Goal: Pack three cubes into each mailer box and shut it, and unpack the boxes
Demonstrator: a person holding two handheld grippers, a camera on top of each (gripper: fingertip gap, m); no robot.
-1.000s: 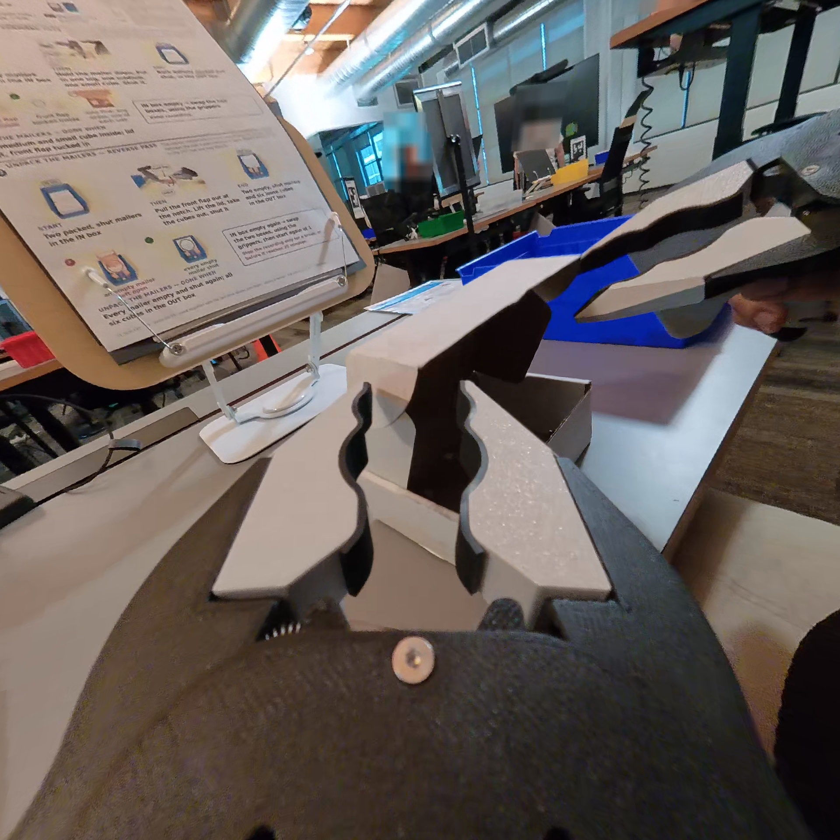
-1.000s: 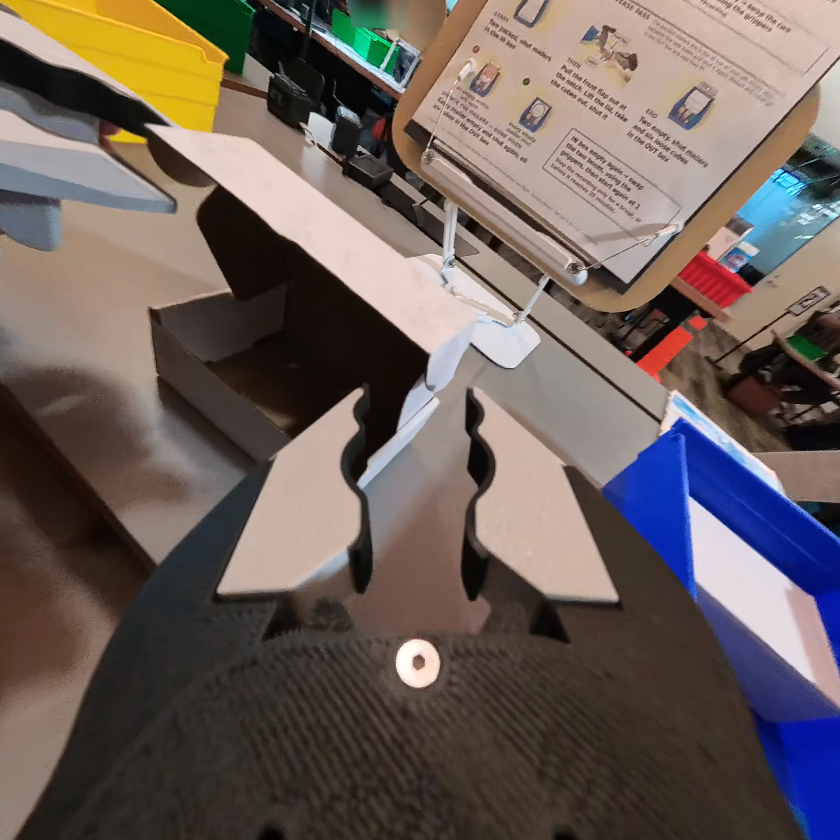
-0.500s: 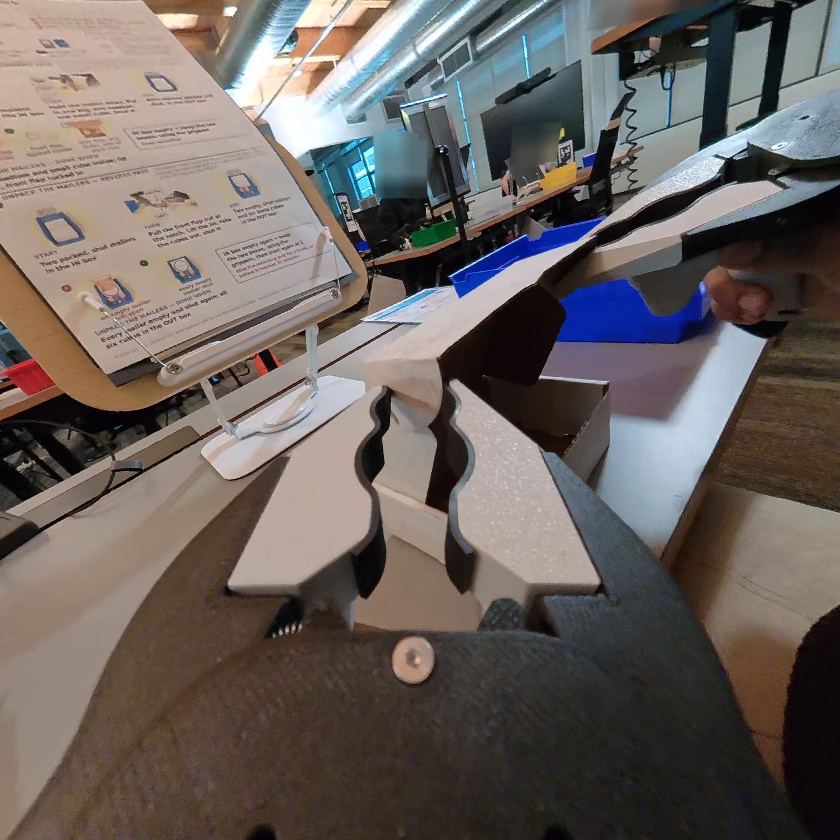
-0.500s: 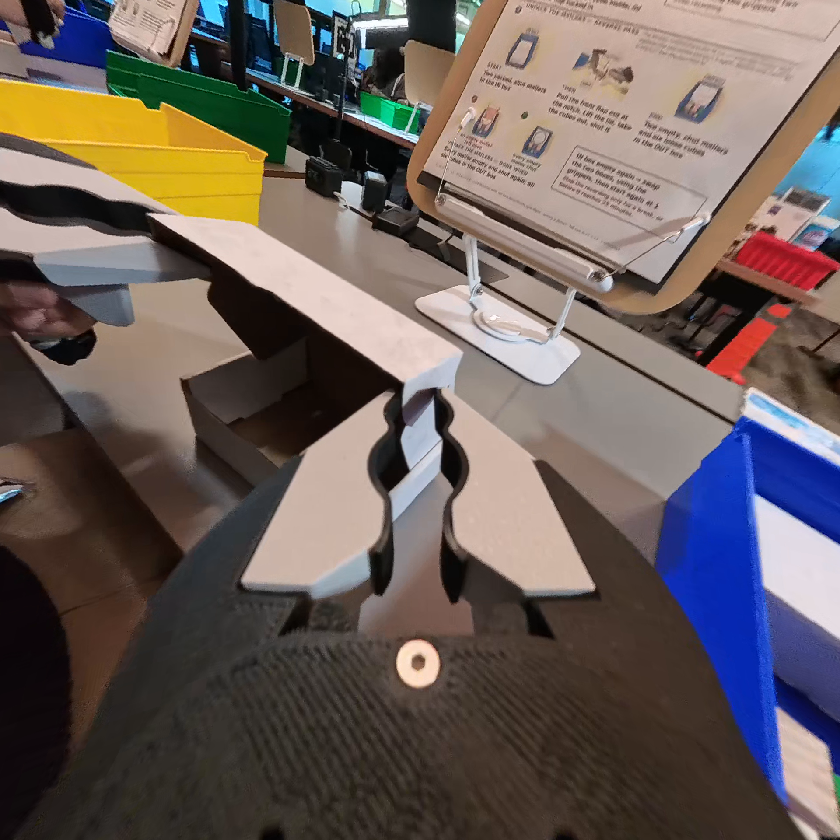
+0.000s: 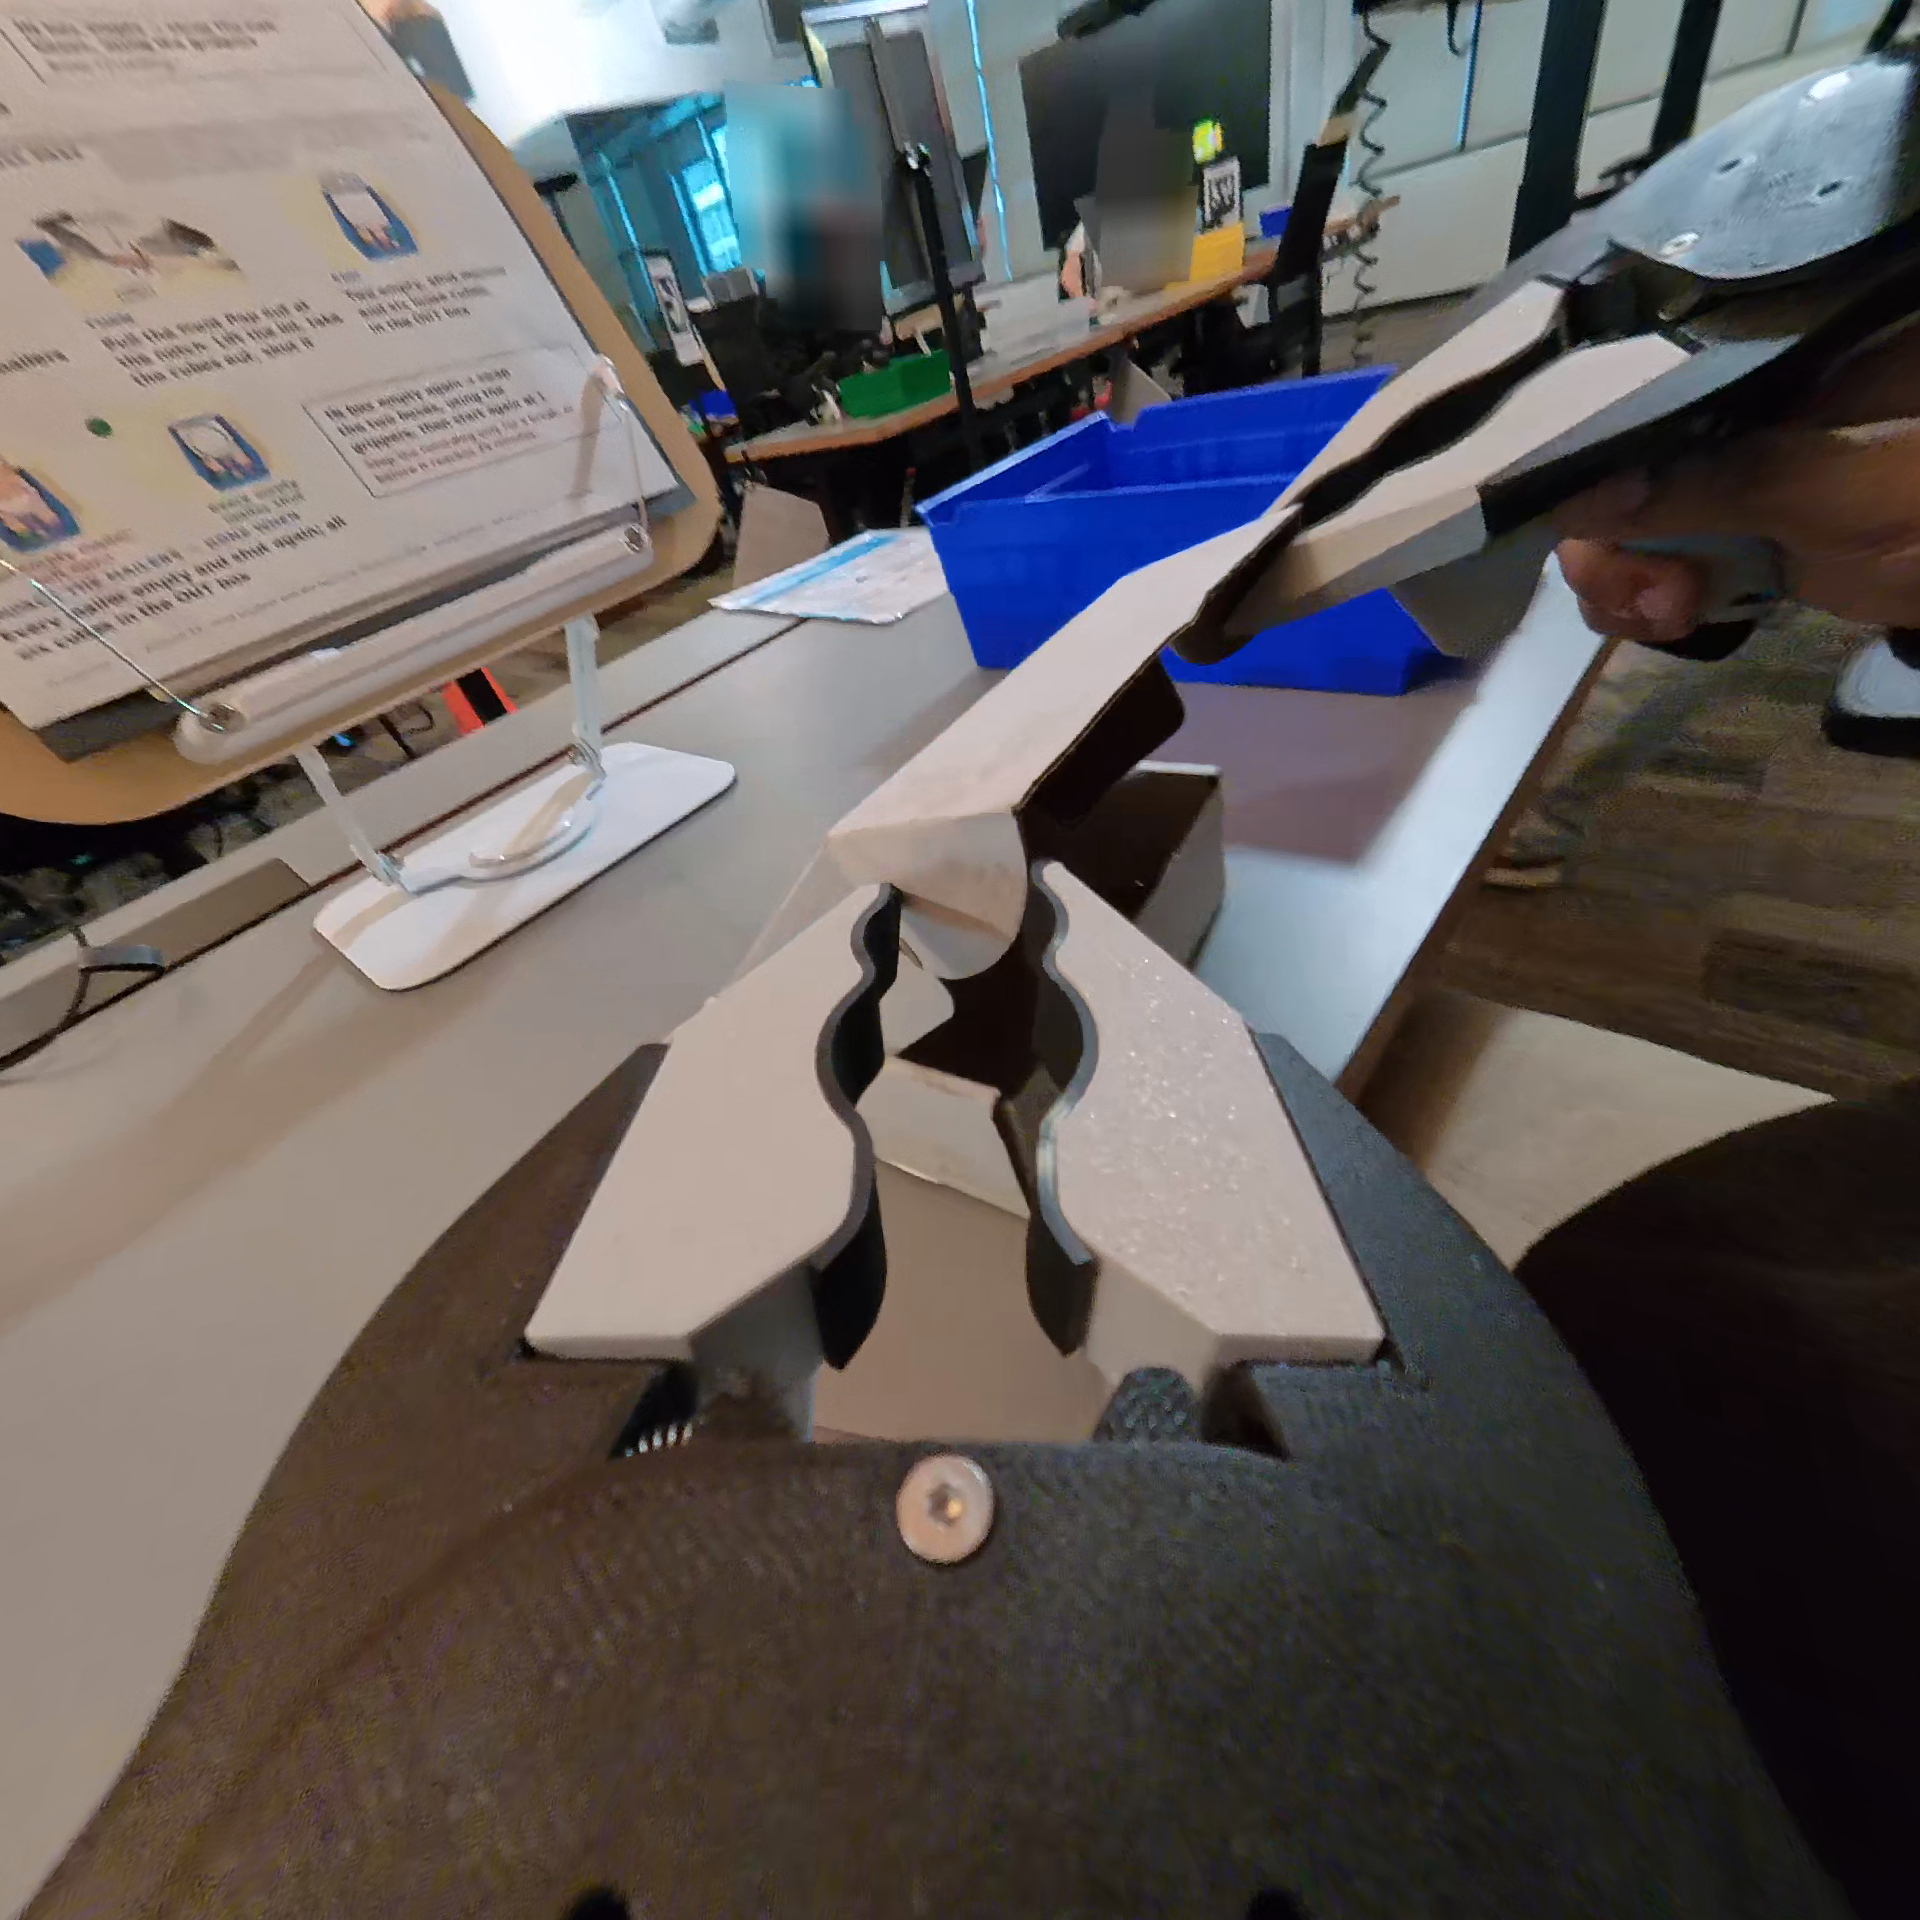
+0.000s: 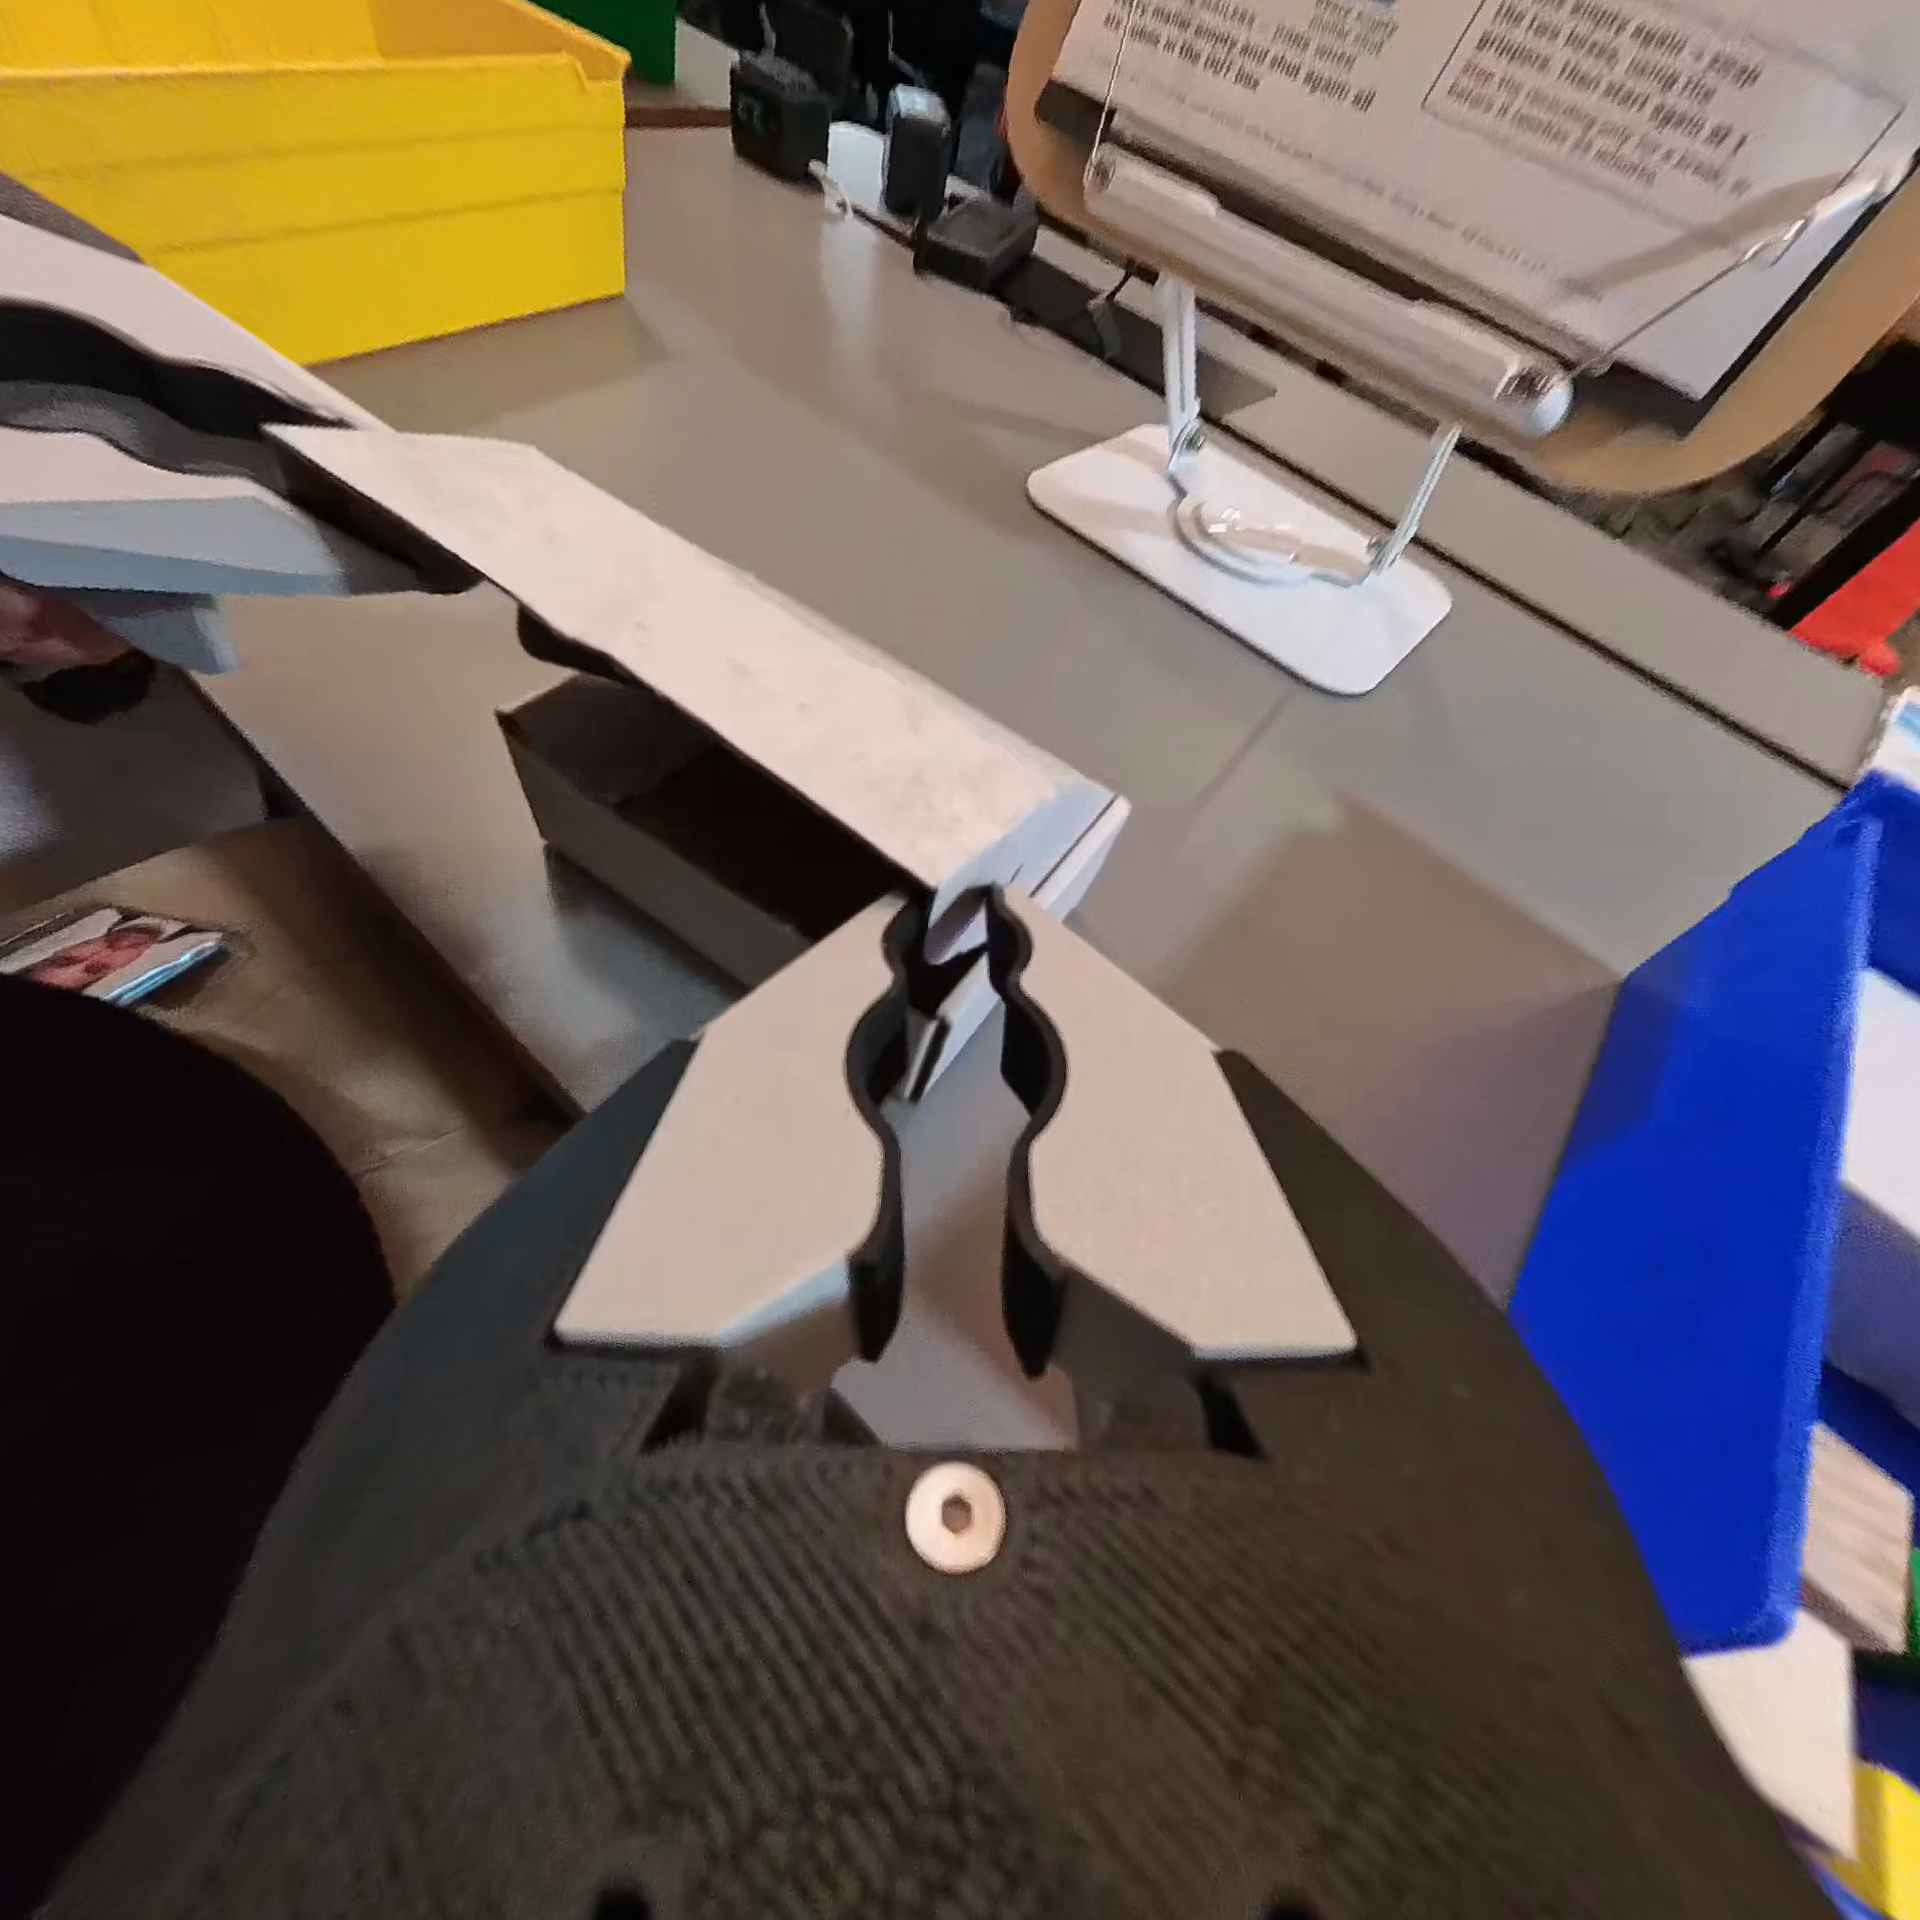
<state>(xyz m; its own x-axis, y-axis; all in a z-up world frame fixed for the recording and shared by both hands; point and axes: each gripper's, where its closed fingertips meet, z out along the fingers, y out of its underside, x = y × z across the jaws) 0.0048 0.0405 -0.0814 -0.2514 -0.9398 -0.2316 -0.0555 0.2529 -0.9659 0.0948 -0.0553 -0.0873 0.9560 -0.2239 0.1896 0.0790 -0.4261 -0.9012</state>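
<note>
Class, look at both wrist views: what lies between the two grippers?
The mailer box's raised lid spans the stretch from the left gripper to the right gripper, each pinching one end flap. Both views show it, with the open tray beneath.

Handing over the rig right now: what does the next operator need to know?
Left gripper: jaws shut on one end flap of the lid.
Right gripper: jaws shut on the opposite end flap.
Mailer box sits on the table, its lid held half raised. No cubes show inside, though the interior is dark.
Probably left: lower the lid and tuck it shut.
</note>
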